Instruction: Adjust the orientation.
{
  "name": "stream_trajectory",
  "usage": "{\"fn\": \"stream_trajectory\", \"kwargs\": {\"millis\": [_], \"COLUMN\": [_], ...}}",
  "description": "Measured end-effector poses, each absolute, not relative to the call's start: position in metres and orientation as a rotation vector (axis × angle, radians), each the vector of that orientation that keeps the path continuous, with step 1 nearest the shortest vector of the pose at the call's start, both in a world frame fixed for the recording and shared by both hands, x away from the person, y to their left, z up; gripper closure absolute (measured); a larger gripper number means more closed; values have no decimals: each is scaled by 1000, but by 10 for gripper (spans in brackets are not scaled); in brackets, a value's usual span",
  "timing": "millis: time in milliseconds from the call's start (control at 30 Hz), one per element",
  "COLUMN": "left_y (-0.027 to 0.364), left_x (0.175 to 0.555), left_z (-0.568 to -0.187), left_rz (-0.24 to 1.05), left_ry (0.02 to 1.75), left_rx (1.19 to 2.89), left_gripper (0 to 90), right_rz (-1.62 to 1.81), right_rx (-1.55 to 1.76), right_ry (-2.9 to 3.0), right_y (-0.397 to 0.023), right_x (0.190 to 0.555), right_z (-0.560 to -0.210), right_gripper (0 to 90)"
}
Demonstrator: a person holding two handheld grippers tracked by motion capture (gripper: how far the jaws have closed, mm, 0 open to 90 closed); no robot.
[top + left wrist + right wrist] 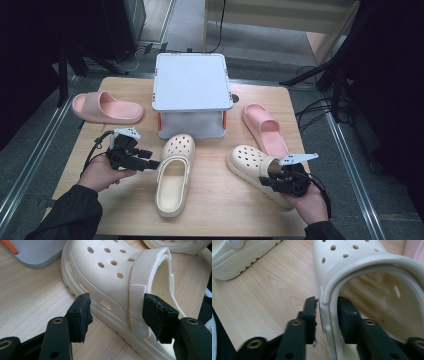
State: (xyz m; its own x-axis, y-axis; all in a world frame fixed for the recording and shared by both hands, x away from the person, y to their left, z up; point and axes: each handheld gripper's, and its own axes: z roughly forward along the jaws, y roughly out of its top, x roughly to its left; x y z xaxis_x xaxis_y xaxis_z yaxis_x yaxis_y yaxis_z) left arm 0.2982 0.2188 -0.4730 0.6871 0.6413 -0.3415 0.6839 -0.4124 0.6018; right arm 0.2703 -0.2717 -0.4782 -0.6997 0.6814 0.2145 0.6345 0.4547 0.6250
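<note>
Two cream clogs sit low in the high view, and each gripper is working one of them. The right gripper (pixel 278 178), lower right of the frame, straddles the side wall of the right clog (pixel 252 165) by the strap pivot; in the right gripper view one jaw sits outside, one inside the opening, and both pads look pressed to the wall, so I read it as clamped on the shoe; a wall grip gives a firm handle for lifting. The left gripper (pixel 150 164), lower left of centre, stands released; its jaws bracket the side of the left clog (pixel 173 175) near the heel strap (pixel 137 300) without pressing, likely lined up for the same kind of pinch. The grey box (pixel 190 82) stands just beyond the clogs' toes, upper centre, so forward travel is tight; two pink slides (pixel 106 107) (pixel 265 127) flank it. Between the clogs bare table (pixel 215 190) offers room; the right clog's heel lies close to the table's lower right edge, so pulling back looks risky.
</note>
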Motion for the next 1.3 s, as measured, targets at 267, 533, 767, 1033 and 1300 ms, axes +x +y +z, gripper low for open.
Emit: {"fn": "stream_trajectory", "kwargs": {"millis": [267,533,767,1033,1300], "left_y": [221,220,221,220,220], "left_x": [299,299,298,297,295], "left_z": [-473,-474,-473,-474,-474], "left_rz": [-59,-68,-50,-52,-32], "left_ry": [1020,1019,1009,1006,985], "left_rx": [2137,2142,2133,2129,2128], "left_gripper": [390,392,426,425,451], "right_rz": [1058,1096,1129,1103,1051], "right_rx": [1193,1207,1210,1262,1227], "right_ry": [2594,2551,2529,2531,2546], "right_y": [-262,-246,-221,-192,-163], "right_x": [274,272,277,285,287], "right_z": [-469,-459,-454,-454,-464], "right_gripper": [785,786,784,783,781]}}
